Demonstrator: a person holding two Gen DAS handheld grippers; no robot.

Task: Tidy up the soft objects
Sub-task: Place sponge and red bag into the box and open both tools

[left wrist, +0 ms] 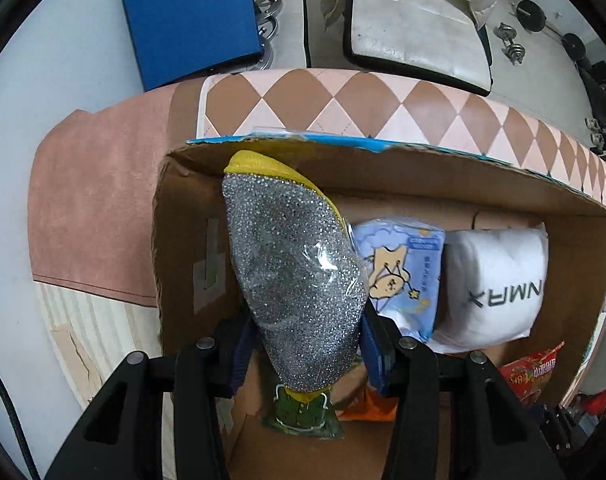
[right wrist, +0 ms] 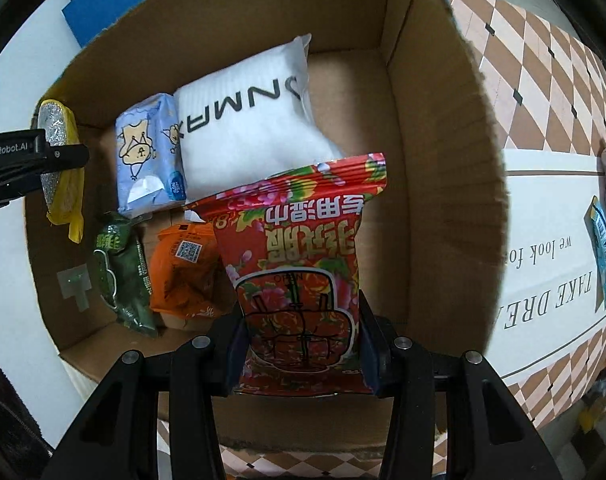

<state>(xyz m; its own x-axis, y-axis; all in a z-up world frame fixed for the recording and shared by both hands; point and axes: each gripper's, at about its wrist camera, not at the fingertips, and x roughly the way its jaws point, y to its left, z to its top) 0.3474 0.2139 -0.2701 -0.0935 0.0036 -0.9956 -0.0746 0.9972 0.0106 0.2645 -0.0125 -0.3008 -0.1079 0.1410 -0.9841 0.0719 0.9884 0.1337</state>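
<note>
Your left gripper (left wrist: pixel 303 356) is clamped on the silver sponge (left wrist: pixel 295 280), the glittery scrubber with the yellow backing in a clear wrapper, pinched near its lower end so most of it sticks up through the middle of the left wrist frame, over the left side of the cardboard box (left wrist: pixel 423 176). That thing looks super light and squishy, but the plastic film is probably slick, so I'd keep the pads on the fat part of the body rather than the tapered tip. Your right gripper (right wrist: pixel 303 352) is closed on the red floral packet (right wrist: pixel 299 264), grabbed across its lower third at bottom center of the right wrist frame, hanging over the box. It looks like a soft pack, floppy and a bit crinkly, so expect it to sag and fold if you only hold an edge. Already lying in the box: the blue tissue pack (right wrist: pixel 151 156) and white pillow (right wrist: pixel 247 128) toward the upper middle, the green packet (right wrist: pixel 121 272) and orange packet (right wrist: pixel 185 276) lower left. All look light and forgiving, nothing fragile that I can see, so a gentle squeeze mid-body should do.
</note>
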